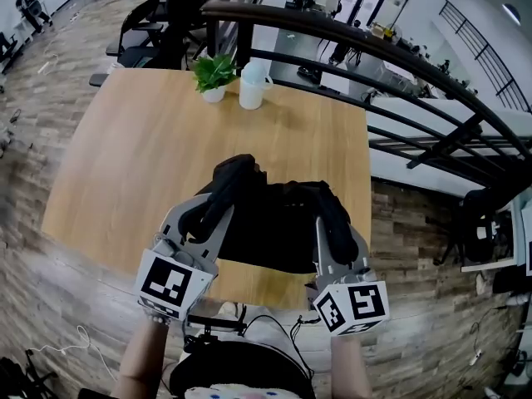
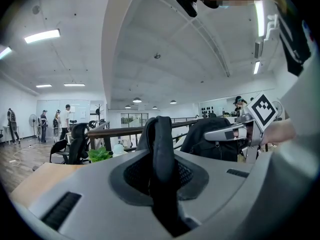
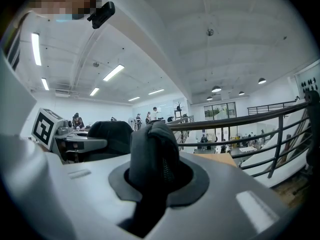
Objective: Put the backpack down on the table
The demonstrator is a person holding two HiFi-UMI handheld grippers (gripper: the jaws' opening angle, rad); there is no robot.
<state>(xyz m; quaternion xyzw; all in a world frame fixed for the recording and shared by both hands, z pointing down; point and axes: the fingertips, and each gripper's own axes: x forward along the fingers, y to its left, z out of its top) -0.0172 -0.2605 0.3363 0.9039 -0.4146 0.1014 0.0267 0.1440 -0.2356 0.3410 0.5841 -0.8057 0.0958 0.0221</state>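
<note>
Both claws are clamped on the black backpack [image 1: 268, 223]: the left claw [image 1: 213, 198] grips a padded strap at its left end and the right claw [image 1: 334, 223] a bunched fold at its right. Its long side therefore runs across between them, with neither hand nearer. It hangs over the near edge of the wooden table [image 1: 141, 152], touching or not I cannot tell; bare wood lies ahead, with a plant [image 1: 214, 73] and a white jug [image 1: 252, 86] by the far railing [image 1: 349, 38].
</note>
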